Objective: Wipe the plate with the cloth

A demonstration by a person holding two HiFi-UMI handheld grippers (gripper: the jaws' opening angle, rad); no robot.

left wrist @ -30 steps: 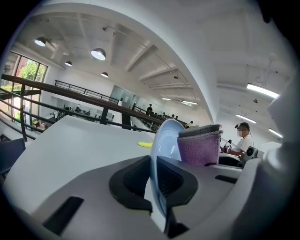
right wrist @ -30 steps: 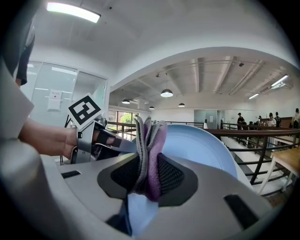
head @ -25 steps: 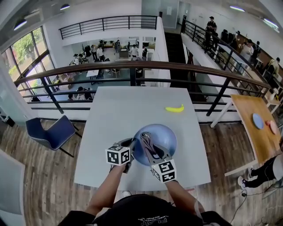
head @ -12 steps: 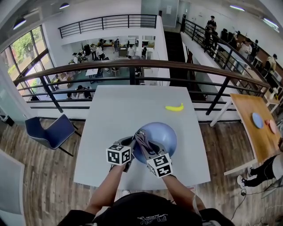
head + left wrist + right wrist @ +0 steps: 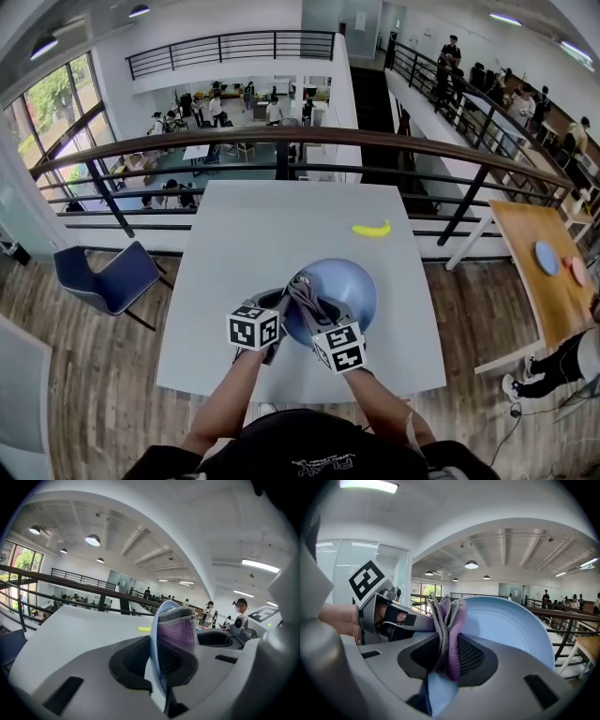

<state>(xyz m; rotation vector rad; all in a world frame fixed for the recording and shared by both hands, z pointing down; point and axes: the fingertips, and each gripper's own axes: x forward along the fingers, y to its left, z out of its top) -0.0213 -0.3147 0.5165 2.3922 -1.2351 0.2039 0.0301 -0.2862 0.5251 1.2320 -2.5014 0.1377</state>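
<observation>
Clamping the plate (image 5: 345,284) by its rim over the near tabletop (image 5: 248,239), the left tool (image 5: 157,654) holds it — the right tool (image 5: 447,657), closed on the cloth (image 5: 451,630), lays that against its face. Open tabletop runs on toward the far edge, a banana (image 5: 371,229) well apart.

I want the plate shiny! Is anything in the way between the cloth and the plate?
Nothing visible. The cloth, pinched in the right gripper, lies against the blue plate, which the left gripper holds by its rim.

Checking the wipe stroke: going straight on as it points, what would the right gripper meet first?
Probably the blue plate: the cloth in the right gripper looks pressed to its face, beside the left gripper.
</observation>
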